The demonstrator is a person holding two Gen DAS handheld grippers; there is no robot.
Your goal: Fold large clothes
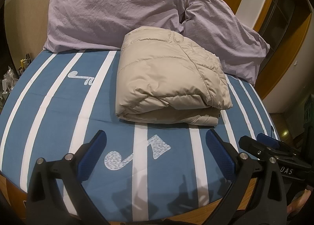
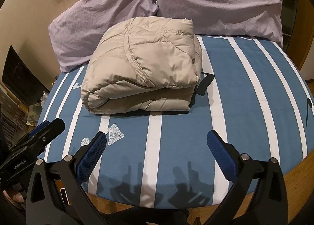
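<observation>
Puffer jacket (image 1: 168, 79) is seen folded into a bundle mid-bed, just before two lilac pillows (image 1: 109, 14). Left gripper (image 1: 155, 152) and right gripper (image 2: 157, 152) are held wide open, empty — springy padding could let the top layer slide open if nudged.

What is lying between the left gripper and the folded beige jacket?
Only bare striped sheet, with a printed music note, separates the left gripper from the jacket; left wrist view.

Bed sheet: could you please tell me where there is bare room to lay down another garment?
Free: the sheet right of the folded jacket, out to the bed edge; the near strip between jacket and both open claws, left claw, right claw; also left of the jacket. Crowded: the far end, where two pillows touch the jacket.
</observation>
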